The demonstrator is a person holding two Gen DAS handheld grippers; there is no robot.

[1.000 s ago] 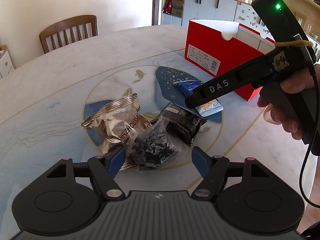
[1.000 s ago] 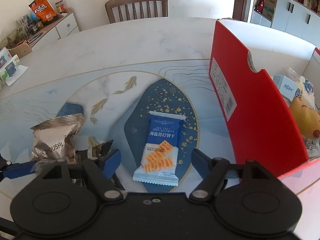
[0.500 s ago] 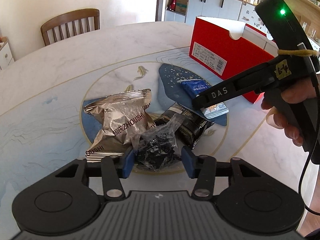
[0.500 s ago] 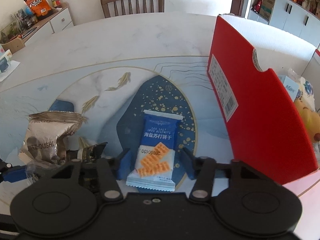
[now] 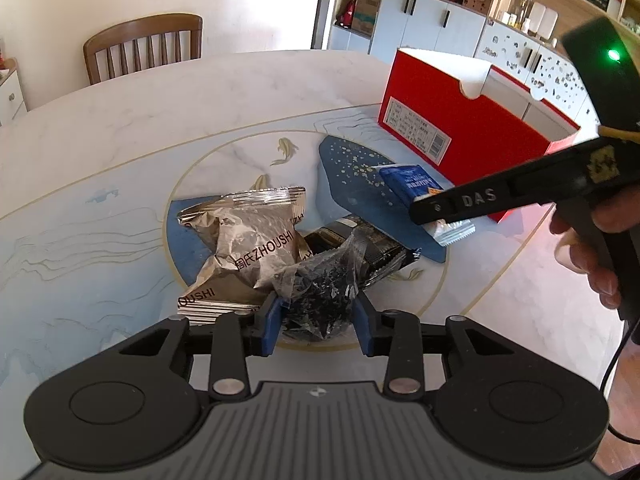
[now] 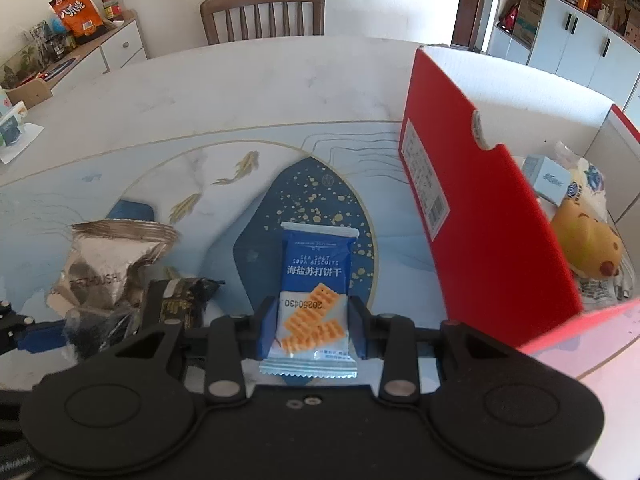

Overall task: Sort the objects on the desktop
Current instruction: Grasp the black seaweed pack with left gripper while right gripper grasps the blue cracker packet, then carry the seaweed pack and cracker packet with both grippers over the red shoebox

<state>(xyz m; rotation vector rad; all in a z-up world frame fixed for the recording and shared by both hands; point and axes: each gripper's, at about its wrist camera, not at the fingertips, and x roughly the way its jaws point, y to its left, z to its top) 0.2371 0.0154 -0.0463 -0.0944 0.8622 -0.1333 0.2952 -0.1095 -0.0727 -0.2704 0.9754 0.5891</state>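
My left gripper (image 5: 318, 326) is shut on a clear bag of dark bits (image 5: 320, 288), which rests on the table. A silver snack bag (image 5: 248, 248) lies just left of it and a black packet (image 5: 368, 248) behind it. My right gripper (image 6: 312, 328) is shut on the near end of a blue biscuit packet (image 6: 316, 268), which lies flat on the table; the packet also shows in the left wrist view (image 5: 412, 184). The red box (image 6: 480, 232) stands open to the right.
The box holds a yellow plush toy (image 6: 588, 240) and a small white carton (image 6: 548, 176). A wooden chair (image 6: 264, 12) stands at the far table edge. A sideboard (image 6: 92, 48) with snacks is at the far left. The round marble table (image 5: 200, 100) extends behind the items.
Both grippers moved forward and closed: the left onto the clear bag of dark bits, the right onto the blue biscuit packet. The silver bag shifted a little.
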